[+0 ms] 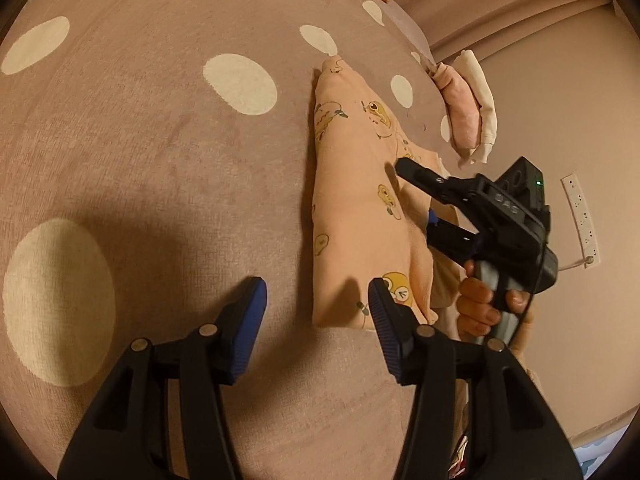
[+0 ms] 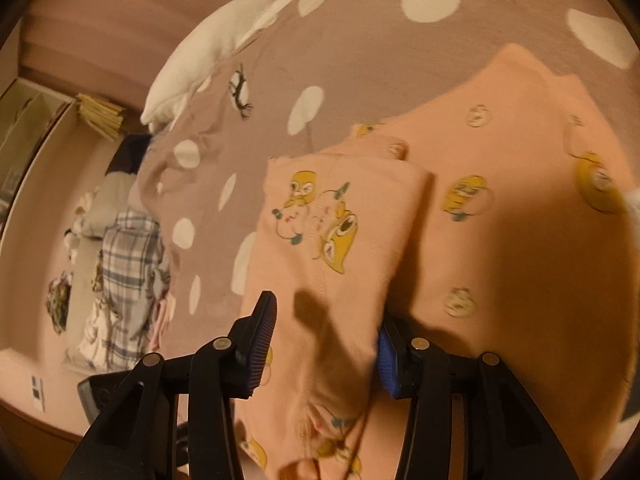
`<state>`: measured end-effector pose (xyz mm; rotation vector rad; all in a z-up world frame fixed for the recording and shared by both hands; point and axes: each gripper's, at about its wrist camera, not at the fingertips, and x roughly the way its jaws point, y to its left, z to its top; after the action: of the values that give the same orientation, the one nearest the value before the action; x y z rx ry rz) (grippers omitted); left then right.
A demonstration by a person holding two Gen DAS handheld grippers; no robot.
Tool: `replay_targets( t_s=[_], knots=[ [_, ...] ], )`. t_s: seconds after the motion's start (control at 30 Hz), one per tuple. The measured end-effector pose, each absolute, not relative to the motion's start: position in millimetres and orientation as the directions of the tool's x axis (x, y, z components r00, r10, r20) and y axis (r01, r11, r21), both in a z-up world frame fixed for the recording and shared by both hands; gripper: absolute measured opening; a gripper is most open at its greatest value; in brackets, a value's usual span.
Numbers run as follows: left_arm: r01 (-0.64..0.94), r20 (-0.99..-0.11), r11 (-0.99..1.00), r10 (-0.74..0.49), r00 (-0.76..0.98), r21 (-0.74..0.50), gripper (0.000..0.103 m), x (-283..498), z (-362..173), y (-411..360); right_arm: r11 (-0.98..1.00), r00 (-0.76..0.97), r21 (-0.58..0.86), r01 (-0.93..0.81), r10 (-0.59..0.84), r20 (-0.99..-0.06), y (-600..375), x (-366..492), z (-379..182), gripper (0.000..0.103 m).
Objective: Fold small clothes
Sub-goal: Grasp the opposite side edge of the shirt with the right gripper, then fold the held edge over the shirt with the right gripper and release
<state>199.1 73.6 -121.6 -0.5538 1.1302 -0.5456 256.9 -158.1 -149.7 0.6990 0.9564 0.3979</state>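
Lying on the spotted bedspread (image 1: 160,168), the peach garment (image 1: 352,208) is already doubled into a long narrow strip, and everything here is best placed against it. The left gripper (image 1: 316,320) hovers at its near end with jaws about half open and nothing between them; one pad sits just over the garment's near corner, the other over bare bedspread beside it. The right gripper (image 2: 326,344) is on the garment's far long edge, jaws also roughly half open, straddling the folded flap without pressing it, so neither holds the cloth. The risk, as I judge it, is that soft fabric let loose may relax and slide open. A low pass by either gripper could also drag the top layer askew, or pinch bedspread along with the cloth. A rolled pink and cream bundle (image 1: 468,108) rests well beyond the garment, near the bed's edge.
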Motion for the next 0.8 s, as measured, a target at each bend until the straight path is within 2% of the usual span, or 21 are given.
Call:
replay_targets(
  t_s=[0.03, 0.1, 0.17, 0.27, 0.6, 0.8],
  knots=[
    [0.125, -0.680, 0.744, -0.656, 0.328, -0.657, 0.052, 199, -122, 73, 0.727, 0.538, 0.687, -0.014, 0.584, -0.608, -155, 258, -151, 0.048],
    [0.127, -0.683, 0.746, -0.654, 0.326, -0.654, 0.052, 200, -122, 74, 0.747, 0.557, 0.665, -0.018, 0.560, -0.614, -153, 259, -150, 0.041],
    [0.127, -0.685, 0.747, -0.653, 0.323, -0.652, 0.052, 200, -123, 74, 0.760, 0.563, 0.650, -0.011, 0.542, -0.624, -153, 261, -150, 0.026],
    [0.126, -0.686, 0.749, -0.651, 0.323, -0.651, 0.052, 201, -122, 72, 0.762, 0.575, 0.648, -0.008, 0.534, -0.620, -159, 259, -149, 0.012],
    [0.178, -0.678, 0.741, -0.667, 0.309, -0.647, 0.052, 206, -114, 49, 0.889, 0.680, 0.457, -0.024, 0.349, -0.644, -196, 246, -89, 0.010],
    [0.230, -0.677, 0.738, -0.674, 0.294, -0.634, 0.052, 213, -107, 18, 0.899, 0.681, 0.435, 0.054, 0.285, -0.675, -231, 241, -98, 0.010]
  ],
)
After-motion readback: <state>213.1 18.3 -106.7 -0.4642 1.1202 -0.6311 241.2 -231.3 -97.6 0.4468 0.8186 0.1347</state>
